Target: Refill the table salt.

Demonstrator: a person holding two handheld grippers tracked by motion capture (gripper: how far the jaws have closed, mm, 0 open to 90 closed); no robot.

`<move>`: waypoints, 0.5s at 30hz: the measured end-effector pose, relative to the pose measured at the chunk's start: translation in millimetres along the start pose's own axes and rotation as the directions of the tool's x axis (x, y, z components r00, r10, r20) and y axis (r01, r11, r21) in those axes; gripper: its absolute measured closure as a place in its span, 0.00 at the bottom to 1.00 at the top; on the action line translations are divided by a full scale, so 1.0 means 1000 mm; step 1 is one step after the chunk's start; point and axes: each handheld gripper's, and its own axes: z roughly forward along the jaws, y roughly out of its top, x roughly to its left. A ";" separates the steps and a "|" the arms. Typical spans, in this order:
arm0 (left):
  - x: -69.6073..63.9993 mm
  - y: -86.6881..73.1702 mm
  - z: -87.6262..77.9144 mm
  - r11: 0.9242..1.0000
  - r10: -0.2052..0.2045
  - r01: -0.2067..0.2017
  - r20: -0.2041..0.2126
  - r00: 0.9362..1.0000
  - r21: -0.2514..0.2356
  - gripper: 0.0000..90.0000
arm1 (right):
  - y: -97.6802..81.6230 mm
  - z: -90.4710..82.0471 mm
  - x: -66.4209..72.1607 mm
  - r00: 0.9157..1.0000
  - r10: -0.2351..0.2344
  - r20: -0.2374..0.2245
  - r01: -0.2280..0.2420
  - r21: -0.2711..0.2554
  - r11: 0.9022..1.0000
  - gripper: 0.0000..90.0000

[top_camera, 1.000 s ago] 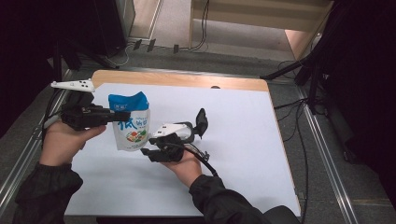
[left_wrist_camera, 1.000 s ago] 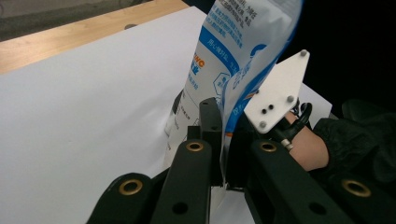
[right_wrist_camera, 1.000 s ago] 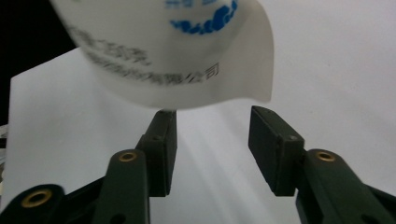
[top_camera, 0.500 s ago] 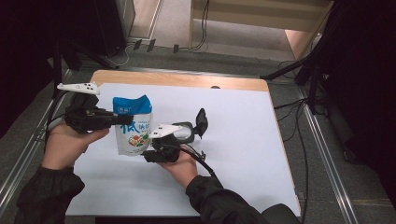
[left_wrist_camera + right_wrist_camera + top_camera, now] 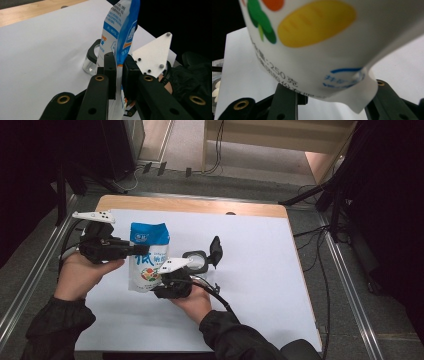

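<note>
High view: a person works at a table (image 5: 260,285) covered in white, one gripper in each hand
Pouch position: the blue-and-white pouch (image 5: 148,256) stands upright at the left-centre of the white surface, between the two grippers
Left gripper (image 5: 134,250): pinches the pouch's upper side edge; in the left gripper view the jaws stand nearly together with the thin sealed edge (image 5: 119,62) clamped between them, having just eased apart a trace
Right gripper (image 5: 162,282): sits low against the pouch's bottom front; in the right gripper view the jaws stand apart on either side of the pouch's base (image 5: 332,82), and they have just been closing toward it; contact of the pads with the film cannot be confirmed
Jar position: a small clear jar (image 5: 196,262) with its black hinged lid (image 5: 215,251) flipped open stands just beside the pouch, on its right in the high view; pale seed-like grains (image 5: 215,93) show at the left edge of the right gripper view
Done, as judged: pouch raised upright and secured at the top; jar already open
Left, as judged: bottom grip not yet firm; the pouch top appears sealed, and no tilt toward the jar has begun, so opening and pouring remain
Caution: the film is slack, so a loose lower grip could let the pouch fold
</note>
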 end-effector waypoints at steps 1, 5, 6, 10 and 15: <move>0.000 -0.001 0.001 1.000 0.001 -0.001 0.006 1.000 0.001 0.93 | -0.001 0.000 0.001 1.000 0.001 -0.001 -0.001 0.004 1.000 0.68; 0.002 -0.002 0.007 1.000 -0.003 0.003 0.020 1.000 0.010 0.88 | -0.003 0.000 0.000 1.000 0.014 -0.013 -0.014 0.006 1.000 0.69; 0.002 -0.002 0.008 1.000 0.002 -0.002 0.028 1.000 0.017 0.88 | -0.003 0.000 0.000 1.000 0.015 -0.016 -0.014 0.004 1.000 0.69; 0.002 -0.004 0.011 1.000 0.008 -0.009 0.040 0.999 0.018 0.85 | -0.002 -0.001 -0.001 0.999 0.020 -0.028 -0.021 -0.007 1.000 0.70; 0.004 -0.006 0.014 0.999 0.030 -0.031 0.060 0.998 0.031 0.82 | -0.001 -0.004 -0.005 0.998 0.038 -0.044 -0.039 -0.019 0.999 0.70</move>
